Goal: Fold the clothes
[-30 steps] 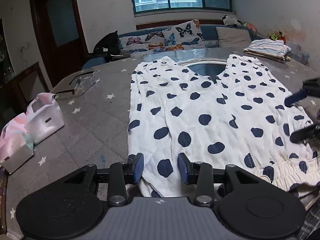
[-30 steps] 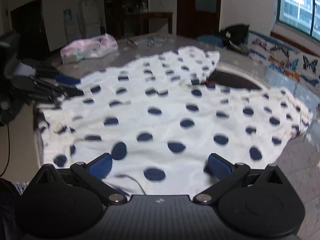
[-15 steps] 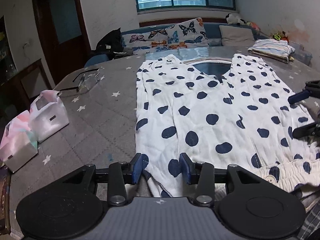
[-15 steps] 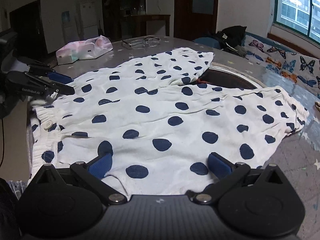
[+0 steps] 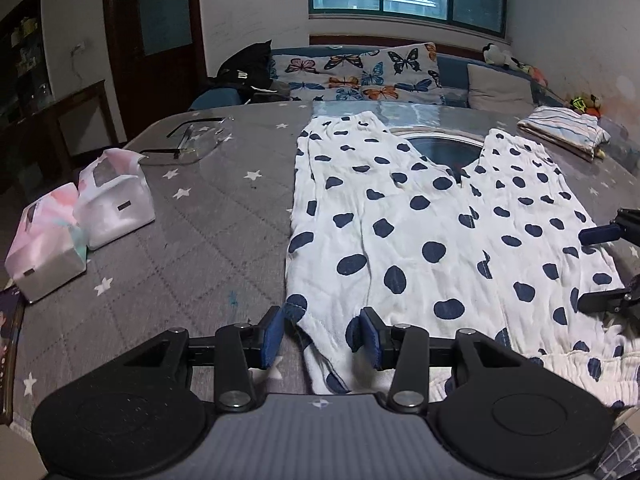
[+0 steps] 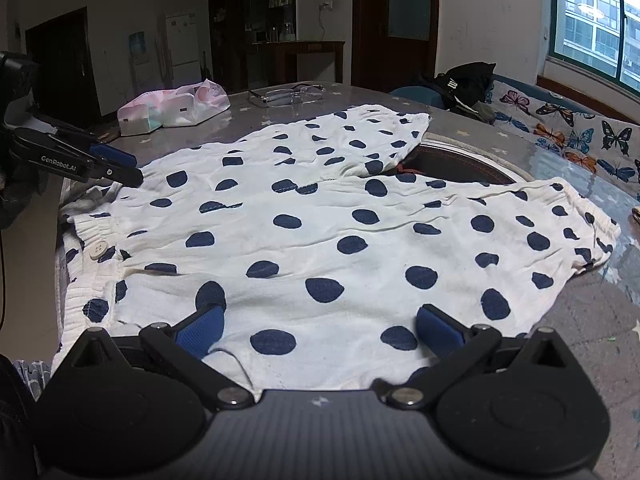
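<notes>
1. Left tongs (image 5: 322, 334): jaws stand apart, clamped on nothing. I see a corner of the polka-dot trousers (image 5: 420, 232) lying between the two blue pads, at the waistband end by the tabletop's near edge.
2. Right tongs (image 6: 318, 330): jaws spread wide, gripping nothing. White fabric runs beneath and between the pads at the garment's other side edge; I cannot tell whether the pads touch the cloth.
3. From the left wrist view, the right tongs' fingers enter at the far right edge, over the trousers' right side near the waistband.
4. The polka-dot trousers lie flat and spread on the tabletop (image 5: 192, 248), waistband toward me, both legs pointing away toward the window. The legs part over a round dark inset (image 5: 440, 148) in the tabletop.
5. Left of the garment, well apart: two tissue packs (image 5: 76, 232) and a pair of glasses (image 5: 188, 144).
6. At the far right corner I note folded striped clothes (image 5: 560, 132), apart from the trousers.
</notes>
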`<act>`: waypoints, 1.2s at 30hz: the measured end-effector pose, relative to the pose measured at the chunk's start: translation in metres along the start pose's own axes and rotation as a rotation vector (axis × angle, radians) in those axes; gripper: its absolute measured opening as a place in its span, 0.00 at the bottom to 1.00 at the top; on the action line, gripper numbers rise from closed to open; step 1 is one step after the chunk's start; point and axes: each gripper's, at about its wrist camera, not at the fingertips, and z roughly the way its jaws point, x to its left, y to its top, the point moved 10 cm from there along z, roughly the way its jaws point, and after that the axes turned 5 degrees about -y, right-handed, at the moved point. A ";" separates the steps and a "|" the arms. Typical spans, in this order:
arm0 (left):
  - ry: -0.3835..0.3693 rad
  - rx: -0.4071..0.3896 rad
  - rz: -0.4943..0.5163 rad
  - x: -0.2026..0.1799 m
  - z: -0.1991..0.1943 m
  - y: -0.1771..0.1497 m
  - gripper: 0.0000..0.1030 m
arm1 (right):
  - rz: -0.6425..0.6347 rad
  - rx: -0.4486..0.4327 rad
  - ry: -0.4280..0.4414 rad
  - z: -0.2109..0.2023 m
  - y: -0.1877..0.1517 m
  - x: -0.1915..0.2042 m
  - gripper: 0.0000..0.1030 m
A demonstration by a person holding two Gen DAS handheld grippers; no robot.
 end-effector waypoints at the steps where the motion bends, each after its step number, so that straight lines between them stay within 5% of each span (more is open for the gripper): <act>1: 0.000 0.001 -0.003 0.000 0.000 0.000 0.44 | 0.000 -0.001 -0.001 0.000 0.000 0.000 1.00; 11: 0.019 0.019 -0.031 0.000 0.007 -0.003 0.51 | 0.002 0.000 -0.001 0.000 0.000 0.001 1.00; 22: 0.026 -0.040 -0.008 -0.016 -0.003 0.018 0.71 | 0.054 0.015 0.006 -0.009 0.011 -0.010 1.00; 36: -0.067 -0.056 0.068 -0.071 0.010 0.034 0.81 | 0.231 0.031 -0.159 0.022 0.043 -0.117 1.00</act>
